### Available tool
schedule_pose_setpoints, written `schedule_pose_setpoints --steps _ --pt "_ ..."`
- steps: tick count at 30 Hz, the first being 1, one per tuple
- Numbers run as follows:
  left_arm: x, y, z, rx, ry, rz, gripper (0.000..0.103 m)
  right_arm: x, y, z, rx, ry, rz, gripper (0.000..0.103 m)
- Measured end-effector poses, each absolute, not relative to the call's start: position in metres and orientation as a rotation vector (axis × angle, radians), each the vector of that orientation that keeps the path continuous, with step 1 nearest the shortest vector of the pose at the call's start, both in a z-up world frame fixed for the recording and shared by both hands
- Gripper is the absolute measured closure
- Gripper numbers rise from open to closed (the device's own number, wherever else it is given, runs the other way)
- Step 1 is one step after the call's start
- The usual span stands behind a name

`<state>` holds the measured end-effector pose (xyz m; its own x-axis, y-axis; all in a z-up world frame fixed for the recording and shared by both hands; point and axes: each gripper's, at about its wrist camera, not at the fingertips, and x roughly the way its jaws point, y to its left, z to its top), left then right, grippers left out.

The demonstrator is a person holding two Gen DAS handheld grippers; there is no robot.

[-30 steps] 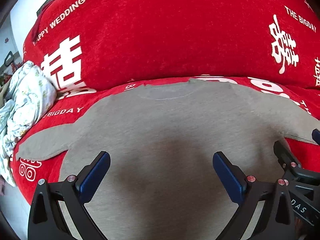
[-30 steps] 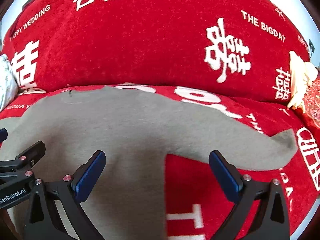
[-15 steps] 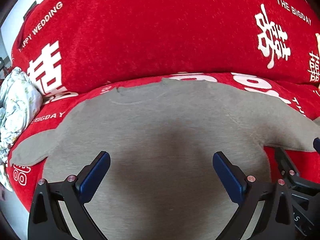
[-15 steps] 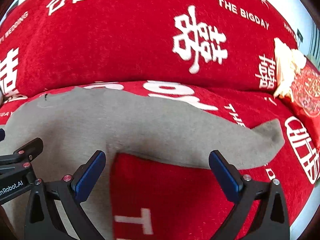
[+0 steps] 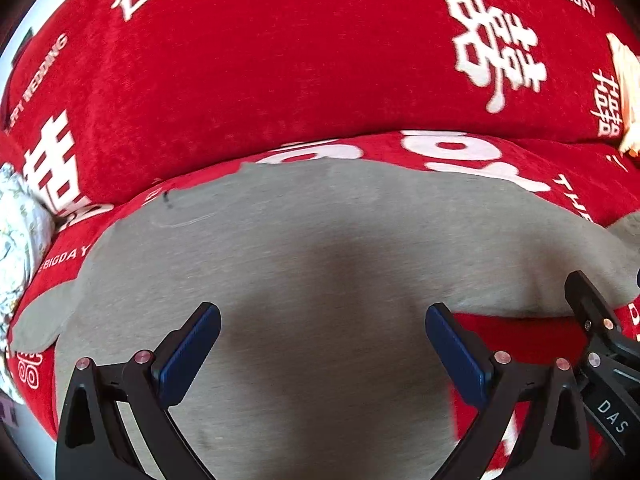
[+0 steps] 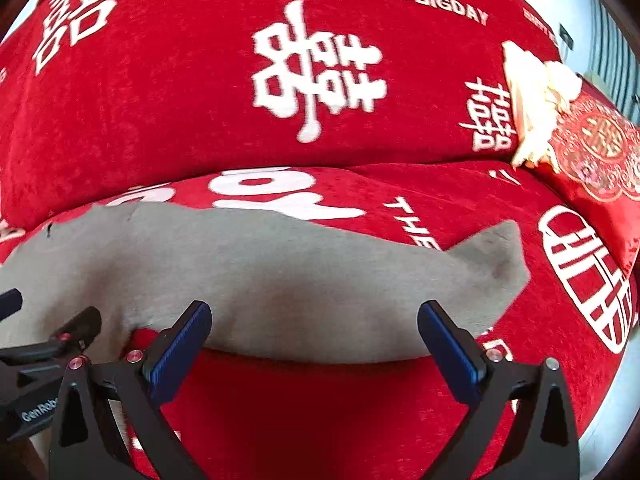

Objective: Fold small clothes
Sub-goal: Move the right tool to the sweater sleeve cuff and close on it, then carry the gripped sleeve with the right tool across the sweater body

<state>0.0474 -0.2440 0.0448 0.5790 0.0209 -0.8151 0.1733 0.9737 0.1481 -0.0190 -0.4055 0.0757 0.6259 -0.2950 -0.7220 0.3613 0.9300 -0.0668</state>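
Observation:
A small grey long-sleeved top [image 5: 320,264] lies spread flat, neckline away from me, on a red sofa seat. My left gripper [image 5: 320,344] is open and empty, hovering over the body of the top. My right gripper [image 6: 314,340] is open and empty over the lower edge of the right sleeve [image 6: 360,280], whose cuff [image 6: 500,256] points right. The left sleeve's cuff [image 5: 36,328] lies at the left edge of the left wrist view. Each gripper shows at the edge of the other's view.
The sofa cover [image 5: 280,60] is red with white characters and rises as a backrest behind the top. A crumpled floral cloth [image 5: 16,240] lies at the far left. A cream cloth [image 6: 532,100] and a red embroidered cushion [image 6: 600,148] sit at the right.
Both grippers have shifted to the right over the top. The right gripper now sits over the sleeve instead of the body's side edge. Both stayed open.

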Motion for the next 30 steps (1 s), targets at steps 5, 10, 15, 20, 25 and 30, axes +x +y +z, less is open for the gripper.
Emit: schedule_pose_setpoints --steps 5,10,15,20,25,30 --pt "0.044 -0.267 0.04 0.245 0.95 -0.123 0.0 -0.029 -0.44 0.078 0.155 0.808 -0.436 0.0" --pt "0.043 -0.275 0.033 0.249 0.964 -0.131 0.0 -0.044 -0.49 0.072 0.294 0.819 -0.519 0.0" --pt "0.043 -0.277 0.03 0.246 0.971 -0.132 0.0 -0.045 -0.538 0.054 0.511 0.833 -0.505 0.0" --pt "0.041 -0.277 0.033 0.257 0.952 -0.134 0.0 -0.032 -0.564 0.047 0.618 0.79 -0.445 0.029" --pt "0.046 -0.276 0.029 0.256 0.956 -0.12 0.0 -0.037 -0.59 0.044 0.667 0.746 -0.465 0.072" --pt "0.053 -0.28 0.023 0.243 0.977 -0.106 0.0 -0.053 -0.609 0.046 0.723 0.697 -0.499 0.077"
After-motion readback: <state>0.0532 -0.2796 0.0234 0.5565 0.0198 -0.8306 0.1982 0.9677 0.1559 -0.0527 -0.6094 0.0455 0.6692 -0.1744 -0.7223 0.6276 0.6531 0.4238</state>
